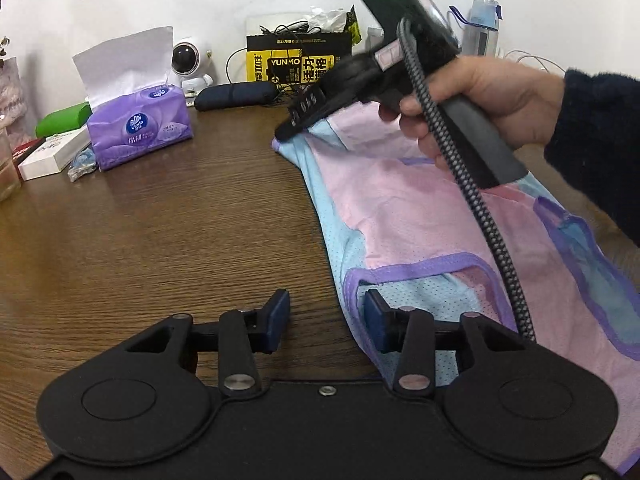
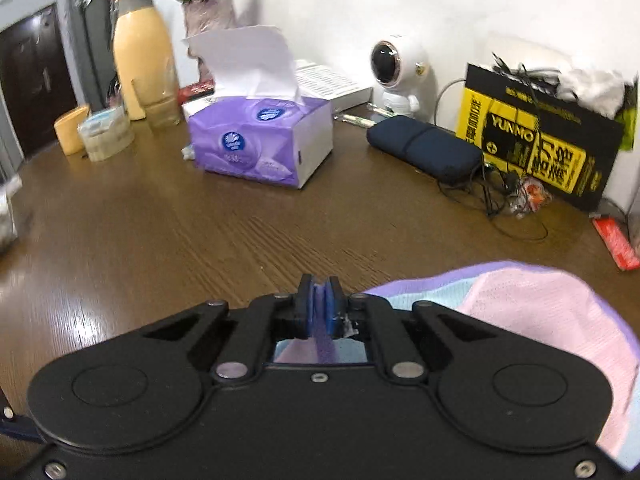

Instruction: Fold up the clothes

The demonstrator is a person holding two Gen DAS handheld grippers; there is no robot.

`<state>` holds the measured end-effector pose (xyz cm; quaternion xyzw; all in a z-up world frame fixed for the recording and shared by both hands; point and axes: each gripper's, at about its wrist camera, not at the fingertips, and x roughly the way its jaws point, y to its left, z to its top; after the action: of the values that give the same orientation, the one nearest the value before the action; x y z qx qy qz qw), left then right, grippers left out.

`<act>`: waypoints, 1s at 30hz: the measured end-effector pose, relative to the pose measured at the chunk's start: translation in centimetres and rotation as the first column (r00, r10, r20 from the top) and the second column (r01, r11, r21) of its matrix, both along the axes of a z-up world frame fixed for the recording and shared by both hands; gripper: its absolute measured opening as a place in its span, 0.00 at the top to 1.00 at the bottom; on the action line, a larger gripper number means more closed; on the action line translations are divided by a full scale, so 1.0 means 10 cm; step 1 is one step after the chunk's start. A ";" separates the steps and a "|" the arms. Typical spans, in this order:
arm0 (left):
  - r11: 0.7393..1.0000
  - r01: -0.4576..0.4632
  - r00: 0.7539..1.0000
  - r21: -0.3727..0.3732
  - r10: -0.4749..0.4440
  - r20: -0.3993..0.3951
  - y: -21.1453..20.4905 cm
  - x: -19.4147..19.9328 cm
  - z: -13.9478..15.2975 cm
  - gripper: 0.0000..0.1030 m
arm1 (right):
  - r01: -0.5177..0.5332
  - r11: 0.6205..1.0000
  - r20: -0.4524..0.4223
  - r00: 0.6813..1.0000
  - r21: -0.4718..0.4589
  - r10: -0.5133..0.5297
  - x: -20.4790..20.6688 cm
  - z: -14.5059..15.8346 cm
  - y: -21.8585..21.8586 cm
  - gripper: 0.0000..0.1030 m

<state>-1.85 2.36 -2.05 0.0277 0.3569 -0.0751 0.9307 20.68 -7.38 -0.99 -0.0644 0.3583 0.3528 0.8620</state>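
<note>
I see the brown wood-grain table (image 1: 160,240) filling both views, with the pink, light-blue and purple-trimmed mesh garment (image 1: 420,216) spread across its right side, running from near me to the far right. My left gripper (image 1: 326,320) is released, its blue pads wide apart at the garment's near left edge; the right pad sits over the purple-trimmed opening, the left pad over bare wood. My right gripper (image 2: 320,312) is clenched on the garment's purple hem, and the cloth drapes beside it to the right. In the left view my right hand (image 1: 492,104) holds that tool at the garment's far corner. Against the far wall stands a black-and-yellow box (image 1: 298,60) reading "YUNMO". Left of it sits a purple tissue pack (image 1: 140,128) labelled "Vinda", with a white sheet sticking up.
</note>
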 end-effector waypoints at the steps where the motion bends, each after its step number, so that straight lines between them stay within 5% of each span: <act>1: 1.000 -0.011 1.000 -0.010 0.011 0.003 0.02 -0.02 0.02 0.60 | 0.006 1.000 -0.018 1.000 0.012 -0.005 0.01 -0.04 -0.02 0.88; 5: 0.997 -0.052 0.998 -0.052 0.053 0.014 0.10 -0.08 0.12 0.59 | 0.050 0.999 0.002 0.999 0.020 -0.050 -0.03 -0.05 -0.07 0.68; 8: 0.993 -0.083 0.996 -0.083 0.085 0.020 0.16 -0.13 0.19 0.59 | 0.078 0.995 0.125 0.989 0.062 -0.085 -0.30 0.26 -0.27 0.55; 10: 0.992 -0.085 0.996 -0.098 0.088 0.022 0.15 -0.19 0.22 0.58 | 0.083 0.995 0.235 0.967 0.064 -0.095 -0.70 0.55 -0.53 0.32; 16: 0.994 -0.002 1.000 -0.114 0.003 0.013 -0.11 -0.52 0.27 0.52 | 0.071 0.997 0.191 0.979 0.004 -0.071 -1.68 0.76 -1.36 0.32; 21: 0.990 0.075 0.997 -0.119 -0.076 0.004 -0.36 -0.78 0.28 0.49 | 0.079 0.994 0.137 0.988 -0.075 -0.068 -2.67 0.47 -1.89 0.43; 26: 0.990 0.128 0.990 -0.057 -0.130 -0.045 -0.65 -0.88 0.12 0.48 | 0.165 0.985 0.056 0.985 -0.058 -0.162 -3.15 0.14 -2.10 0.63; 27: 0.991 0.127 0.990 -0.045 -0.129 -0.050 -0.69 -0.88 0.10 0.48 | 0.189 0.980 0.050 0.981 -0.055 -0.186 -3.17 0.09 -2.11 0.69; 29: 0.991 0.127 0.989 -0.040 -0.129 -0.066 -0.71 -0.87 0.05 0.48 | 0.219 0.974 0.039 0.975 -0.057 -0.218 -3.18 0.03 -2.11 0.95; 30: 0.991 0.127 0.989 -0.035 -0.129 -0.065 -0.73 -0.88 0.04 0.49 | 0.240 0.968 0.054 0.970 -0.069 -0.236 -3.20 0.02 -2.11 0.96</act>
<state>-10.63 -4.90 -1.67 0.0338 0.3842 -0.1410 0.9118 -11.34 -28.50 -0.80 -0.0613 0.3569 0.2315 0.9029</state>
